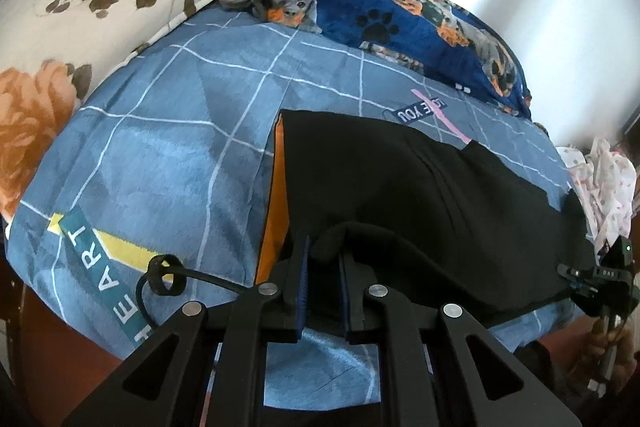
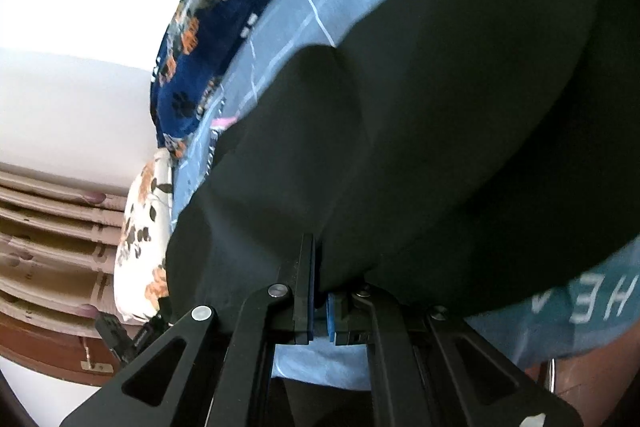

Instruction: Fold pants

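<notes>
The black pants (image 1: pixel 400 179) with an orange side stripe (image 1: pixel 276 203) lie across the blue checked bedsheet (image 1: pixel 160 131). My left gripper (image 1: pixel 324 247) is shut on a bunched fold of the pants at their near edge. The right gripper shows at the far right of the left wrist view (image 1: pixel 592 277), at the pants' other end. In the right wrist view the pants (image 2: pixel 440 107) fill most of the frame, and my right gripper (image 2: pixel 322 267) is shut on their edge, the cloth lifted and draped over the fingers.
A dark blue dog-print blanket (image 1: pixel 400 11) lies along the far edge by the white wall. A floral pillow (image 1: pixel 80 19) sits at the left. A white spotted garment (image 1: pixel 604 183) lies at the right. A brown bed frame (image 2: pixel 48 343) and curtains (image 2: pixel 48 227) show beyond the bed.
</notes>
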Available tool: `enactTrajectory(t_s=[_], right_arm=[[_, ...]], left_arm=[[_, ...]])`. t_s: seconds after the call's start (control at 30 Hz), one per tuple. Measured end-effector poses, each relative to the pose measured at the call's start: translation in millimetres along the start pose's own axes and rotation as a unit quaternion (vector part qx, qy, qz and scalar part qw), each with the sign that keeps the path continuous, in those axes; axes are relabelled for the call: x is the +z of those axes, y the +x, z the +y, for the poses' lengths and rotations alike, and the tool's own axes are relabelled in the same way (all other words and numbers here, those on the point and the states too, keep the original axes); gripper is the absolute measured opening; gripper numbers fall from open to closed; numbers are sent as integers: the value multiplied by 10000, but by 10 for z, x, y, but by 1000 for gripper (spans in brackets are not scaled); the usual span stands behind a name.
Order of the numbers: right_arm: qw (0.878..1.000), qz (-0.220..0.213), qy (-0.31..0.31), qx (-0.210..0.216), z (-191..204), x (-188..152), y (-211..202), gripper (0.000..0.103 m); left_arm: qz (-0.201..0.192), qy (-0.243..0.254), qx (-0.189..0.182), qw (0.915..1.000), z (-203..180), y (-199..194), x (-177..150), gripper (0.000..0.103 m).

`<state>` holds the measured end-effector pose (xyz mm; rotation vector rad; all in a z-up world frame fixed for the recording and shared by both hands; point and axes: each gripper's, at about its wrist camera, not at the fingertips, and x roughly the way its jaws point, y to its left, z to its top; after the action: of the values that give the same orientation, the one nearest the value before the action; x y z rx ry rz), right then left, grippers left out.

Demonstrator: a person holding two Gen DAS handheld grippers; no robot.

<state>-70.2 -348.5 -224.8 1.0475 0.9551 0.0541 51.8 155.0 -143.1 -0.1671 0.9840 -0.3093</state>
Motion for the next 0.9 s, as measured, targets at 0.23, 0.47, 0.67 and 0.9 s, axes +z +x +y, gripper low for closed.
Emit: enactTrajectory(t_s=[0.23,0.47,0.67,0.9], right_arm=[[9999,105,-41,-107,-9,-112,91,5],[9996,143,-194,-156,41,-111,155,5],[9997,173,-115,-89,20,-105,174,5],[9998,176,-101,-90,31,-118,184,5]], left_arm=[[8,-8,124,9999,49,10,-46,15],[-9,-21,676,9977,142,8,-56,26],[-318,-46,1463,9887,221,-206,-22,57],[-658,-382,1306,9885,279,-461,88,58]])
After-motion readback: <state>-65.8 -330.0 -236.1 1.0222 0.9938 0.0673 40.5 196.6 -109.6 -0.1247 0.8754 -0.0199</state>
